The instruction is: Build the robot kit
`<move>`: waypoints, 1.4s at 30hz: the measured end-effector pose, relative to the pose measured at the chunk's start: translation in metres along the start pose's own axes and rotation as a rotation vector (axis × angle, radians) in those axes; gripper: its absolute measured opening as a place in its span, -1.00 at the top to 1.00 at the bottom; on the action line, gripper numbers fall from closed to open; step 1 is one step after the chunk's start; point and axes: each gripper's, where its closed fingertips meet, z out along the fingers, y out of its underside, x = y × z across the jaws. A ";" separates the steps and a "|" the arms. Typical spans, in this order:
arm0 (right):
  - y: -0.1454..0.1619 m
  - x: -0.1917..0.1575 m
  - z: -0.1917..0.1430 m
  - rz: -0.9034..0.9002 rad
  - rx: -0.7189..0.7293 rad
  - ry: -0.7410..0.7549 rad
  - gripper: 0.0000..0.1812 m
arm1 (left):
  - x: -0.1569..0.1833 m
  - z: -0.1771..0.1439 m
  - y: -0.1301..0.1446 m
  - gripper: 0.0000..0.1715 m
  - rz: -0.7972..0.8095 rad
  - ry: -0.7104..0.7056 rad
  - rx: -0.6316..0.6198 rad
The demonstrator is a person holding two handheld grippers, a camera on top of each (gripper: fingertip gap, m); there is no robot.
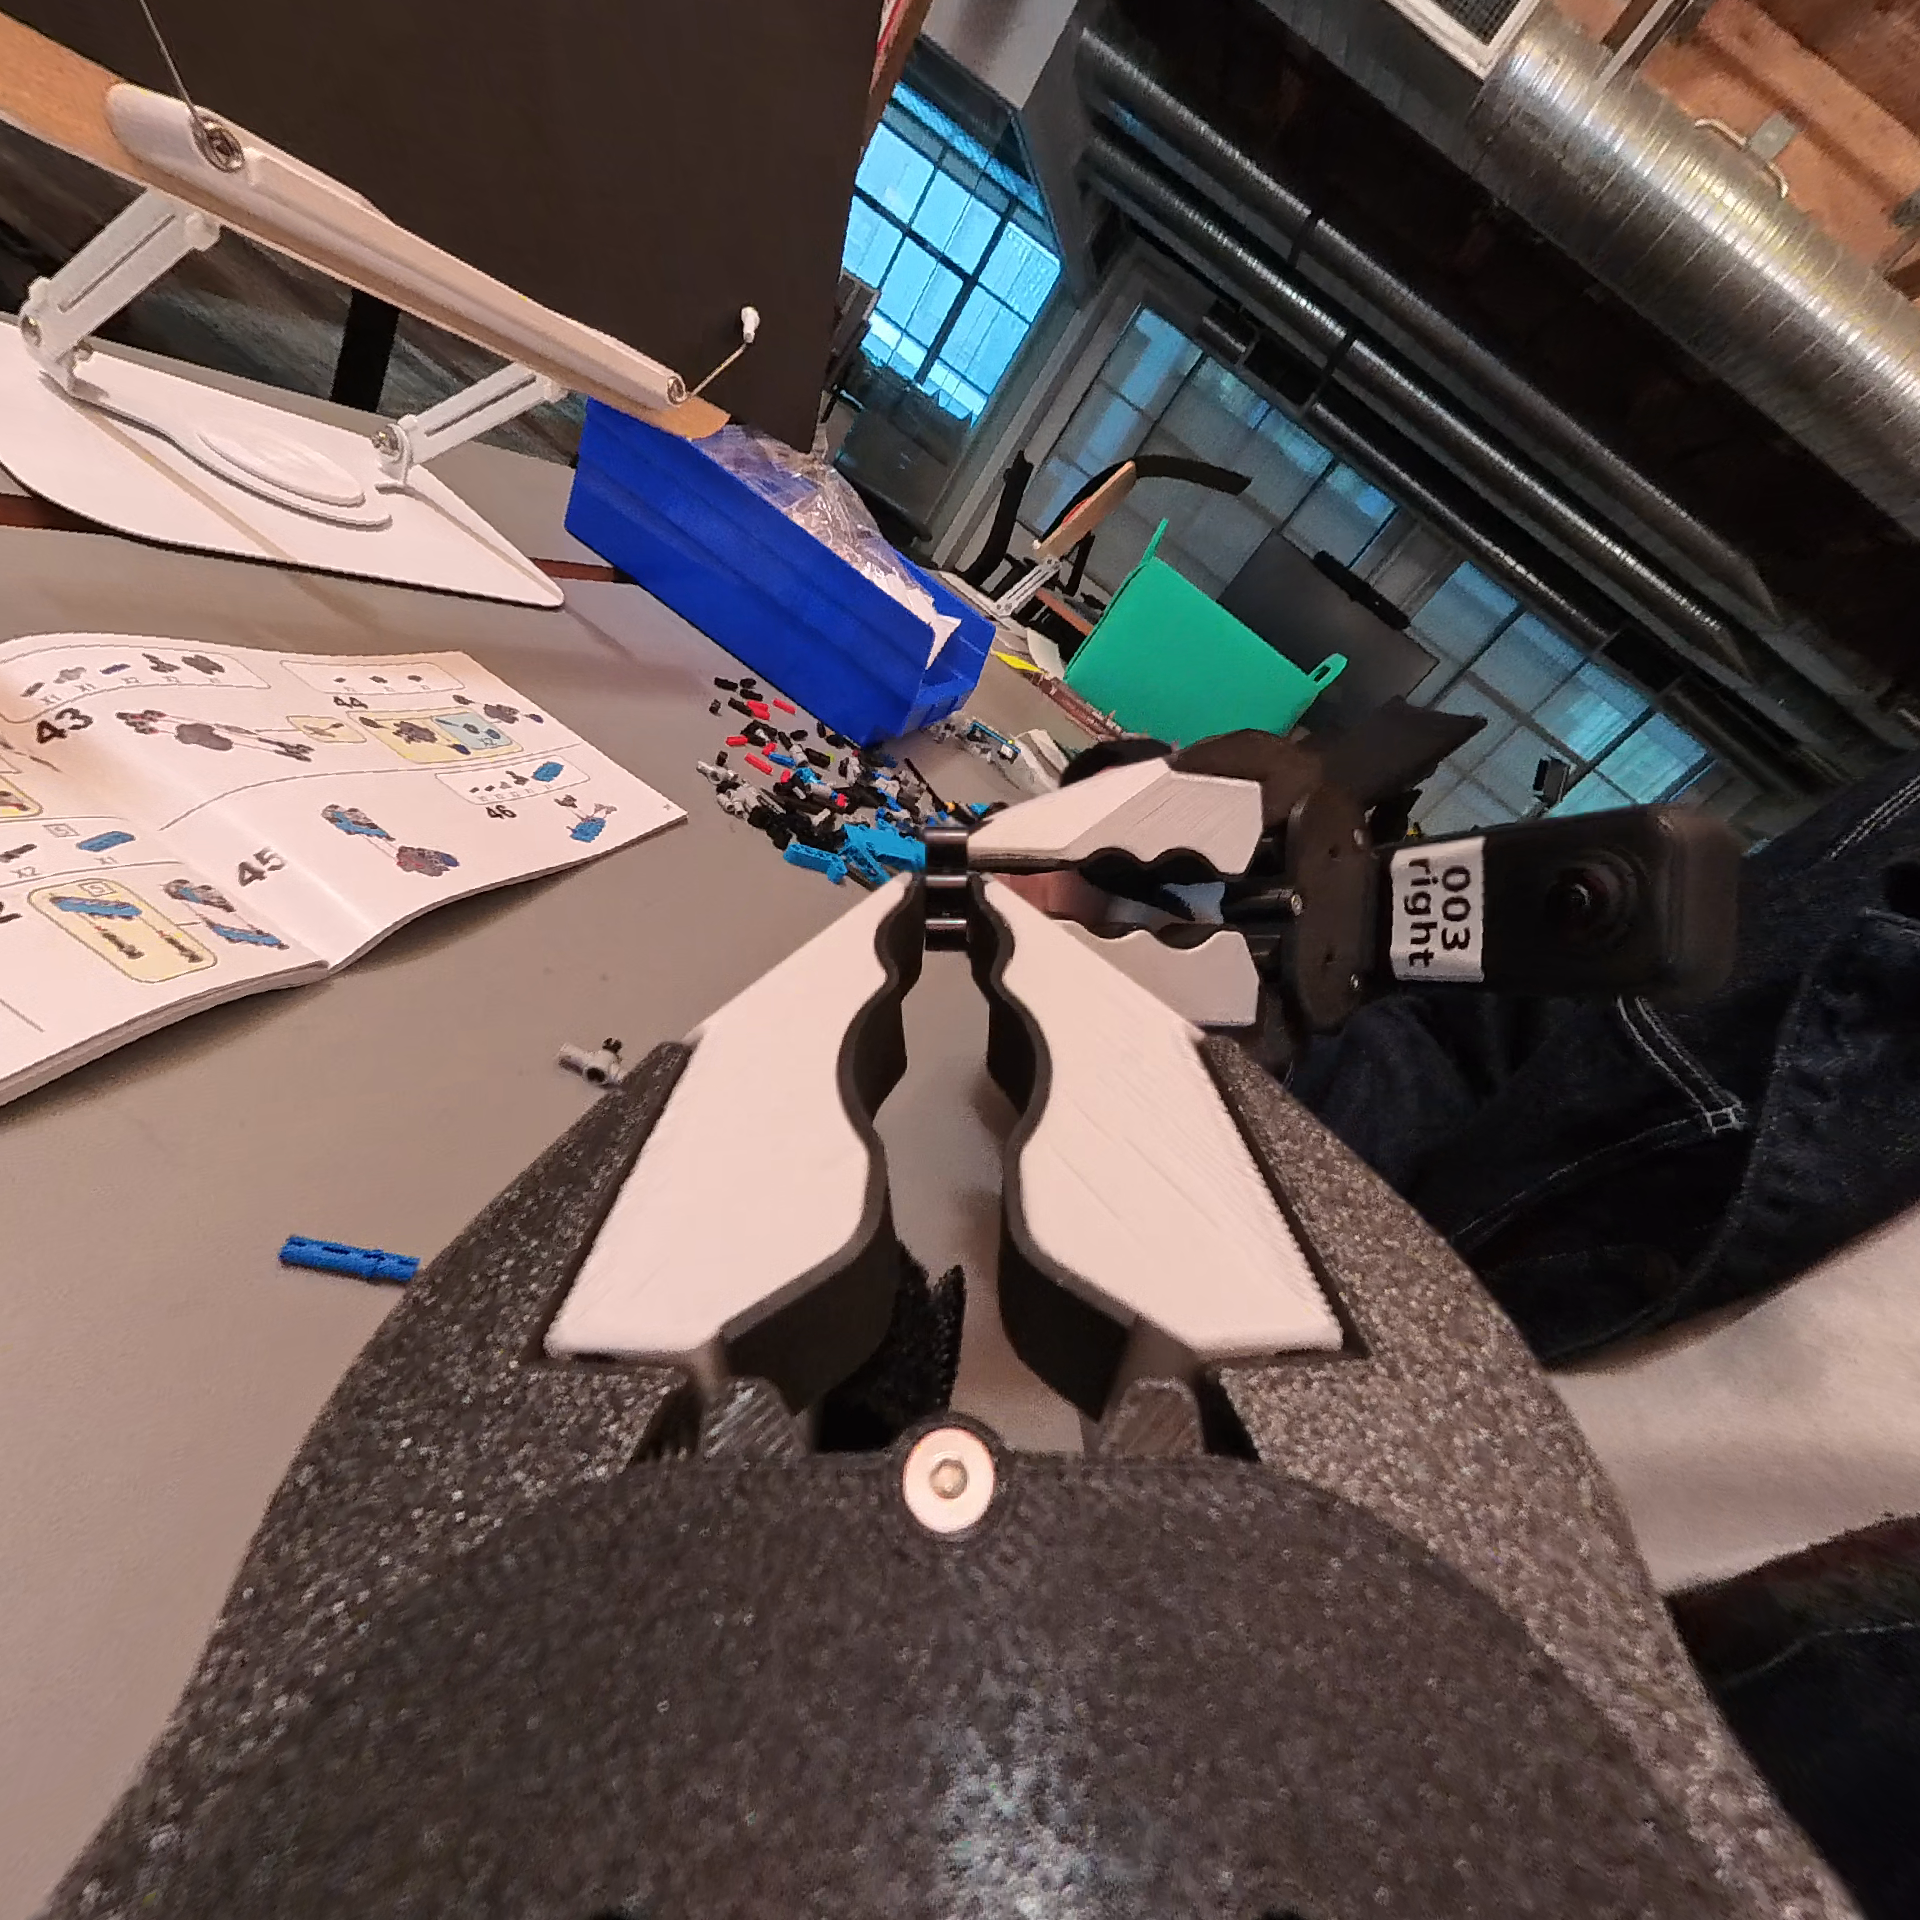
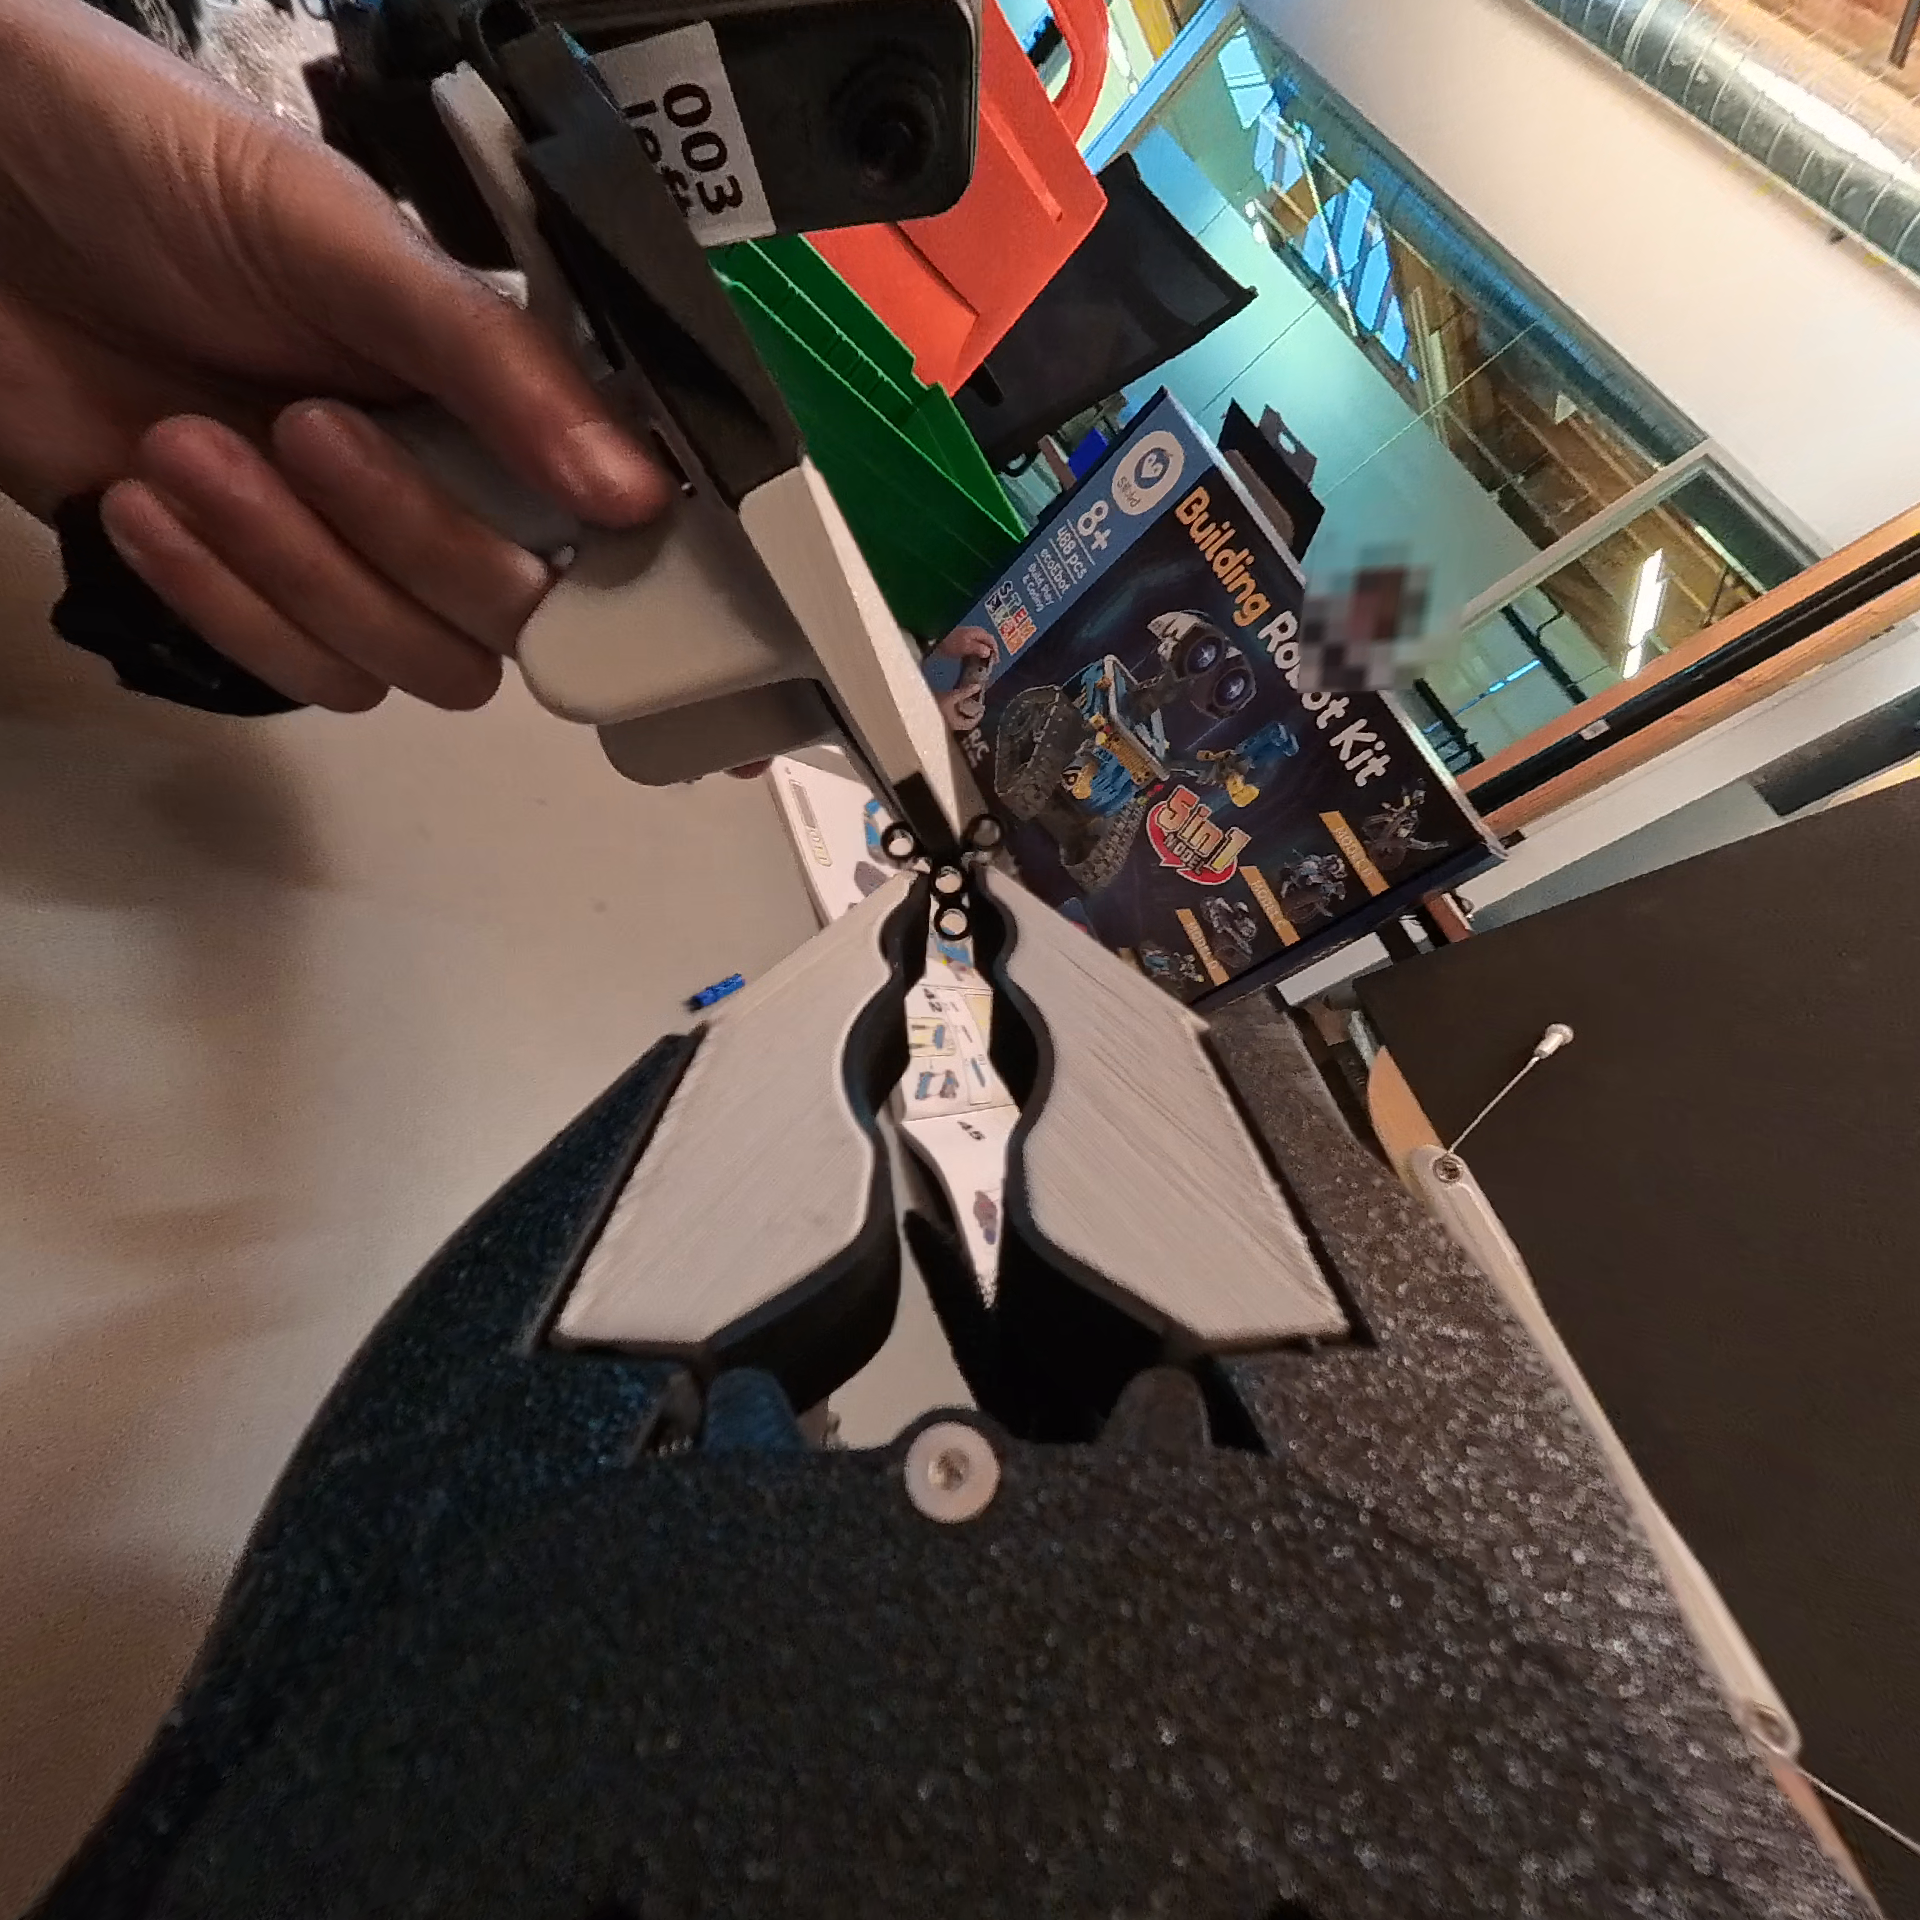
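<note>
My left gripper (image 1: 943, 906) is shut on a small black piece with round holes (image 1: 945, 854) and holds it above the grey table (image 1: 312, 1455). My right gripper (image 2: 948, 916) is shut on the same black piece (image 2: 948, 885). In the left wrist view the right gripper (image 1: 982, 854) comes in from the right and meets the piece tip to tip. In the right wrist view the left gripper (image 2: 930, 821) comes down from the upper left, held by a person's hand (image 2: 260, 416).
An open instruction booklet (image 1: 260, 831) lies at the left, with a pile of small parts (image 1: 821, 800) beyond it. A blue bin (image 1: 769, 592), white stand (image 1: 260, 488), green bin (image 1: 1184, 655) and kit box (image 2: 1195, 748) stand behind. A blue beam (image 1: 348, 1257) and grey connector (image 1: 587, 1060) lie loose. My two grippers' fingertips are within a few centimetres of each other.
</note>
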 end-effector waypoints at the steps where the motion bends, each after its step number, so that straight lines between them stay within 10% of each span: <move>1: -0.001 0.000 0.000 0.018 0.006 -0.004 0.91 | 0.000 -0.001 0.000 0.91 0.009 0.000 -0.004; 7: 0.014 -0.009 0.006 0.249 -0.057 -0.104 0.59 | -0.036 -0.029 -0.019 0.92 0.051 -0.201 0.060; 20: 0.059 -0.048 0.042 0.799 -0.459 -0.435 0.75 | -0.073 -0.065 -0.042 0.92 0.270 -0.562 0.128; 27: 0.084 -0.076 0.079 0.734 -0.740 -0.450 0.75 | -0.075 -0.075 -0.048 0.91 0.294 -0.633 0.150; 42: 0.053 -0.062 0.072 0.669 -0.848 -0.571 0.65 | -0.093 -0.108 -0.064 0.91 0.241 -0.750 0.271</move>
